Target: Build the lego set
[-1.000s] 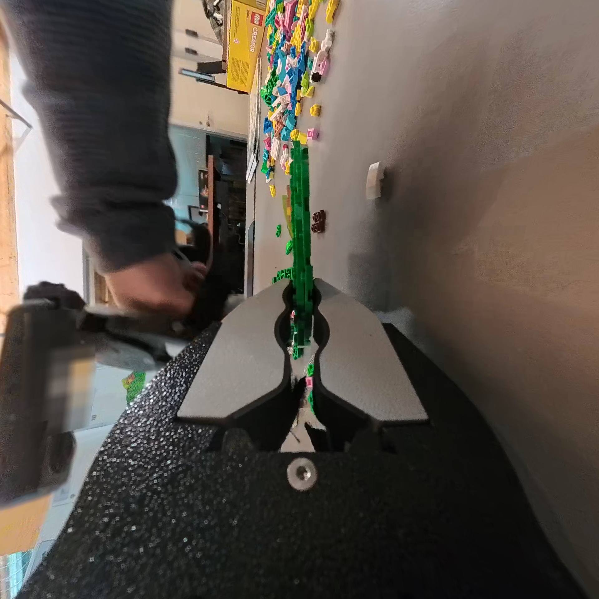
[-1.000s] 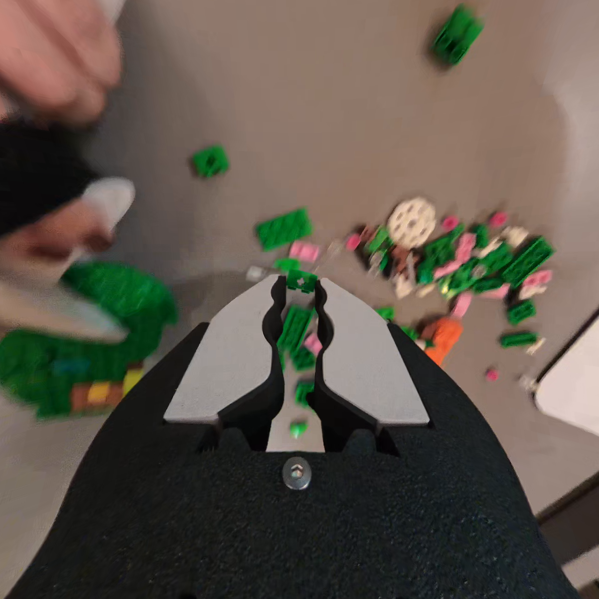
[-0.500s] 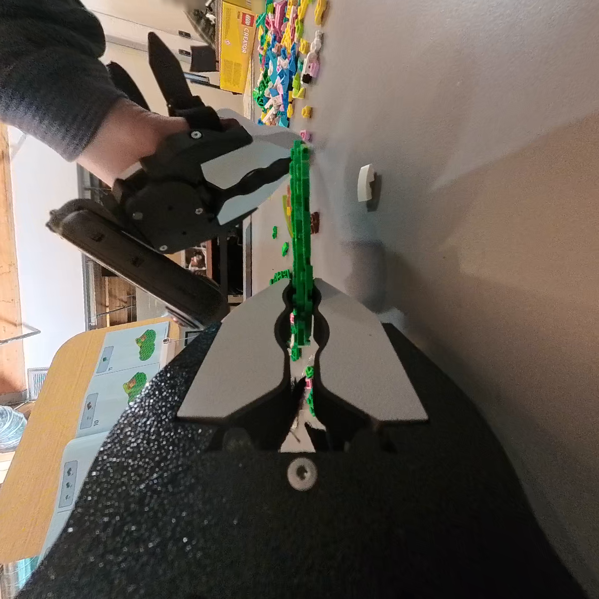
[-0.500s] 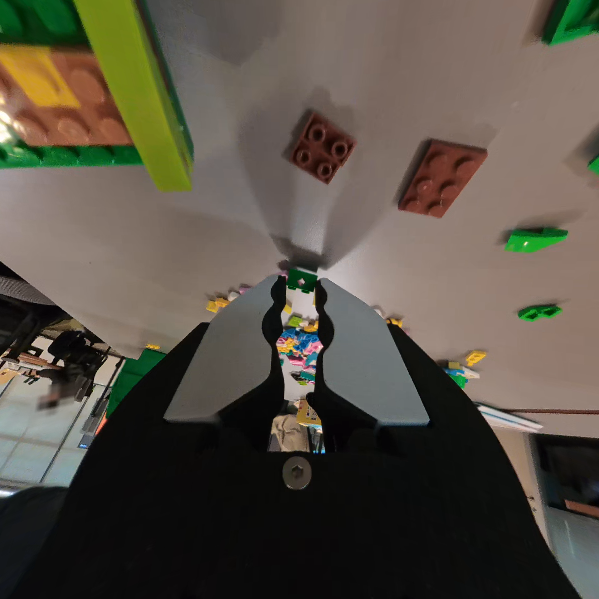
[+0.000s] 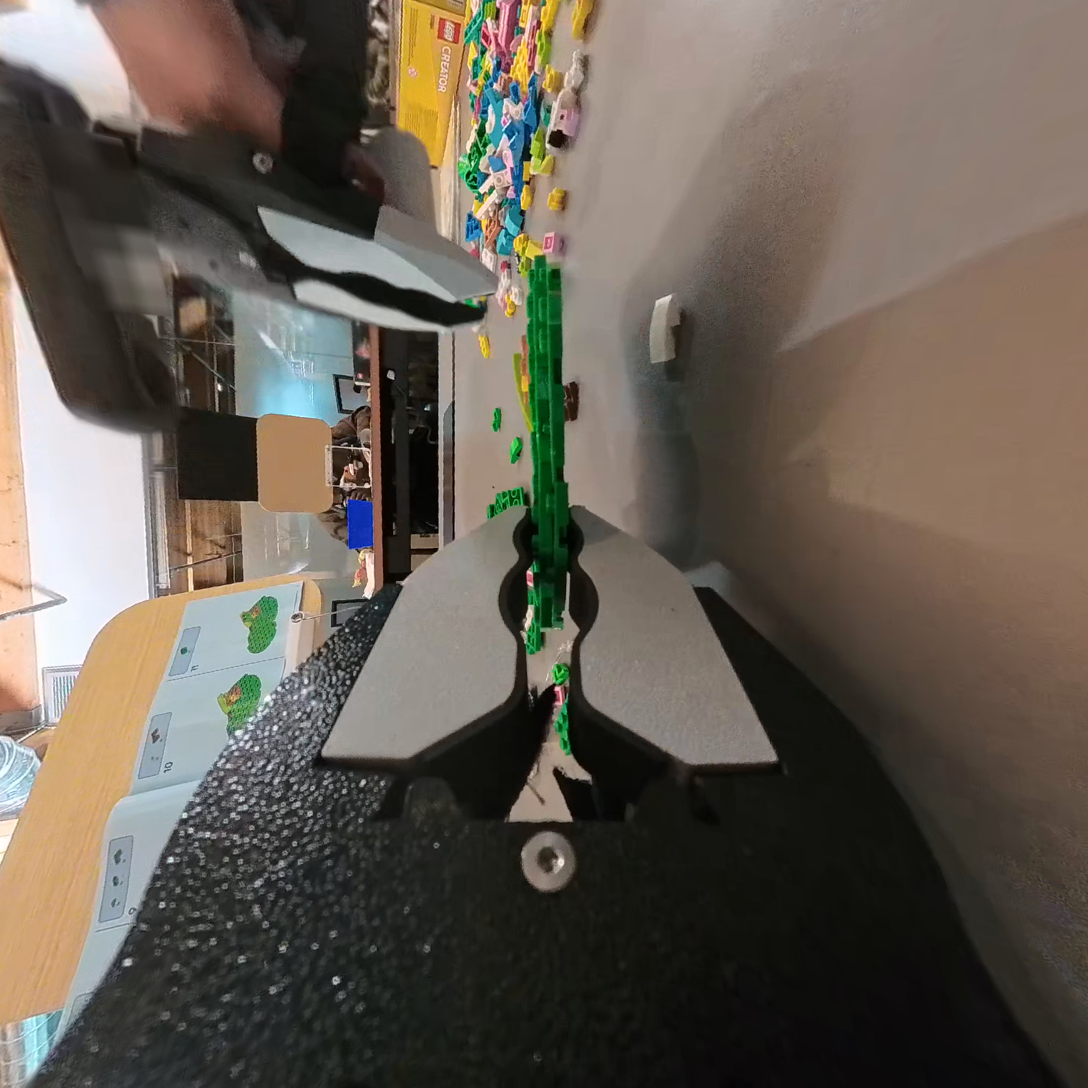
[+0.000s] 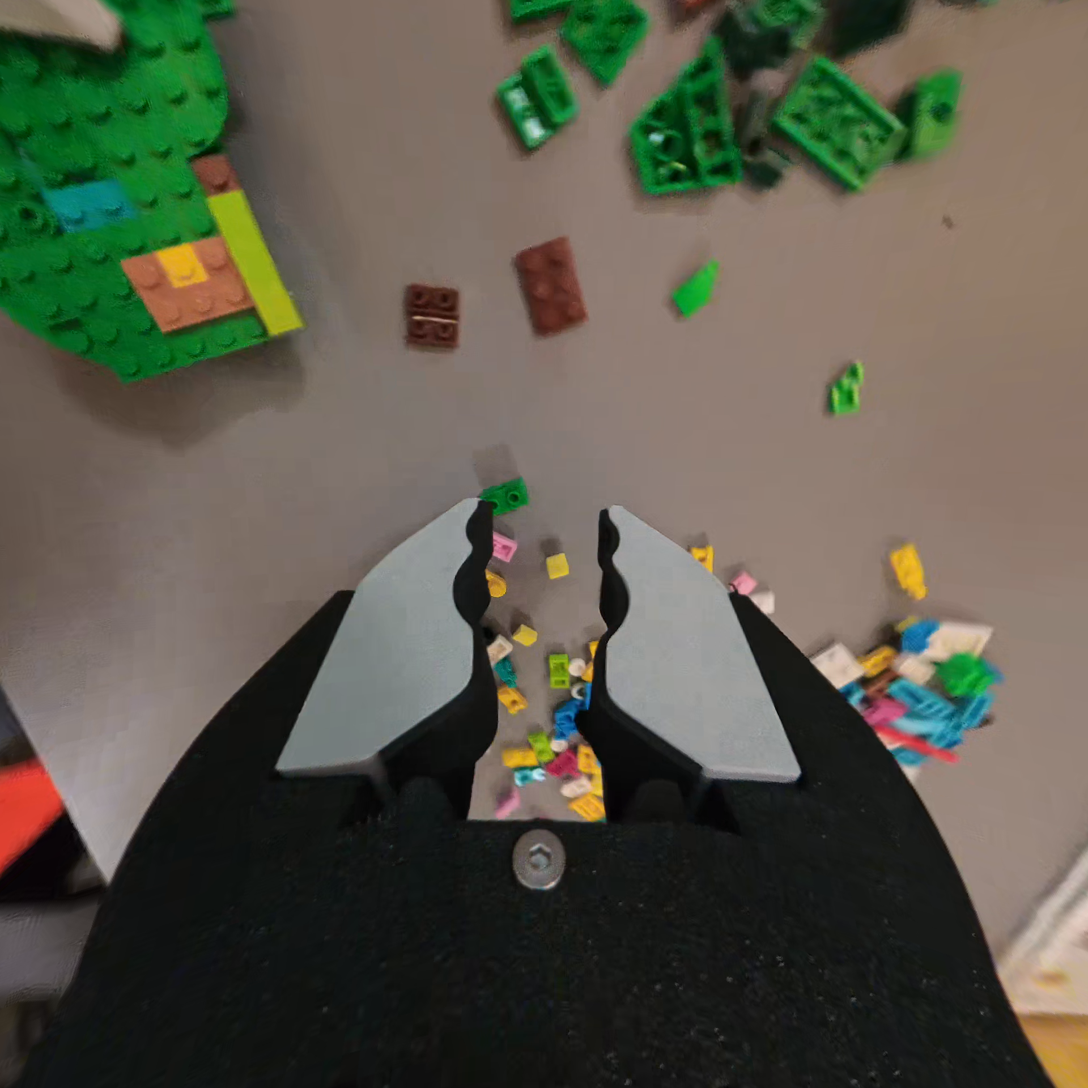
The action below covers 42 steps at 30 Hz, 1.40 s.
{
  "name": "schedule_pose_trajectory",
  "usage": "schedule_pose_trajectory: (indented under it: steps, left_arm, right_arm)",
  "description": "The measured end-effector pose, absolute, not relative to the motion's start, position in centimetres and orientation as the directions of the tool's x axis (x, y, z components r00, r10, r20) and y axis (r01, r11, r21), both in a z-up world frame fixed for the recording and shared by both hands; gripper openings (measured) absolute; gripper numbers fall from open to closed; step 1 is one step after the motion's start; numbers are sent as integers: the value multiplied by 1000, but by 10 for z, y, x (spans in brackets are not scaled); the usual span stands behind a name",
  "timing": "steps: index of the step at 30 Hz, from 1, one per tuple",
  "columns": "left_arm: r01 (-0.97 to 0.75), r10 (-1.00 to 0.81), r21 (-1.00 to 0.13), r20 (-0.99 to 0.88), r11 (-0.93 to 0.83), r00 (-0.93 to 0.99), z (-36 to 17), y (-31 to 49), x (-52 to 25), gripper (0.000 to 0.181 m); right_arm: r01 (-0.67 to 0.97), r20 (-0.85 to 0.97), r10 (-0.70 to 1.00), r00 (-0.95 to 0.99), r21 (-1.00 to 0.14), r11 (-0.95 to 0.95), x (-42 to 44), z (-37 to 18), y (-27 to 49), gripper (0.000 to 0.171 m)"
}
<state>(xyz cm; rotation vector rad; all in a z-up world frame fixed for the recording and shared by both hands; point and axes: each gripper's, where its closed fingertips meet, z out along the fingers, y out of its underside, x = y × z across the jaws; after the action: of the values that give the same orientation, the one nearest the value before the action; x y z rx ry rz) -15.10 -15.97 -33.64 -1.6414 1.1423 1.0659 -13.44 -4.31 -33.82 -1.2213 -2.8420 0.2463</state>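
the left gripper (image 5: 550, 524) has its fingers closed tight on the near edge of the green baseplate assembly (image 5: 544, 377), which is seen edge-on in the left wrist view and lies against the grey table (image 5: 824, 412). in the right wrist view the same assembly (image 6: 112, 194) sits at upper left and carries a light blue plate, a brown plate with a yellow piece on it, and a lime green strip along one edge. the right gripper (image 6: 544, 512) has its fingers spread apart with nothing between them. a small green piece (image 6: 505, 496) lies just beyond the tip of its left finger; contact with that finger cannot be determined. two brown pieces, one square (image 6: 431, 316) and one oblong (image 6: 550, 285), lie on the table beside the assembly and apart from it. loose green plates (image 6: 759, 112) are heaped at upper right, and a scatter of small multicoloured pieces (image 6: 547, 706) lies beneath and to the right of the right gripper. in the left wrist view the right gripper (image 5: 471, 297) appears blurred, near the far end of the assembly. a yellow box (image 5: 427, 82) and an open instruction booklet (image 5: 194, 700) are also in view.
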Motion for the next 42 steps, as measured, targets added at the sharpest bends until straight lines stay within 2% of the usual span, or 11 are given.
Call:
schedule_pose_trajectory:
  steps: [3,6,15,19,22,25,28,34,42]
  left_arm:
    - [-960,-242,-168,-945,-224,222,-337,-160,-151,8]
    - [-961,-243,-161,-946,-223,215,-337,-160,-150,8]
    - [-963,-241,-151,-949,-225,205,-337,-162,-151,8]
    - [-962,-245,-152,-947,-226,207,-337,-164,-151,8]
    - [-962,-245,-154,-947,-226,209,-337,-165,-151,8]
    - [-962,-239,-156,-948,-226,210,-335,-166,-152,8]
    - [-960,-225,-160,-951,-229,212,-333,-167,-153,8]
    - [-958,-185,-180,-957,-223,223,-325,-170,-155,8]
    - [-960,-167,-153,-966,-236,195,-324,-172,-158,8]
  right_arm:
    - [814,-21,865,-502,-350,463,-131,-336,-39,33]
    - [816,-73,933,-351,-512,267,-129,-334,-46,33]
    - [799,-36,967,-253,-572,188,-124,-357,-53,22]
    - [813,2,970,-242,-546,204,-125,-363,-50,21]
    - [813,42,970,-239,-537,224,-126,-364,-47,9]
    - [796,80,963,-257,-547,258,-128,-362,-47,7]
    - [726,140,930,-339,-589,353,-134,-350,-54,8]
    - [521,411,789,-457,-595,611,-148,-308,-64,7]
    - [365,402,753,-522,-692,622,-164,-237,-80,7]
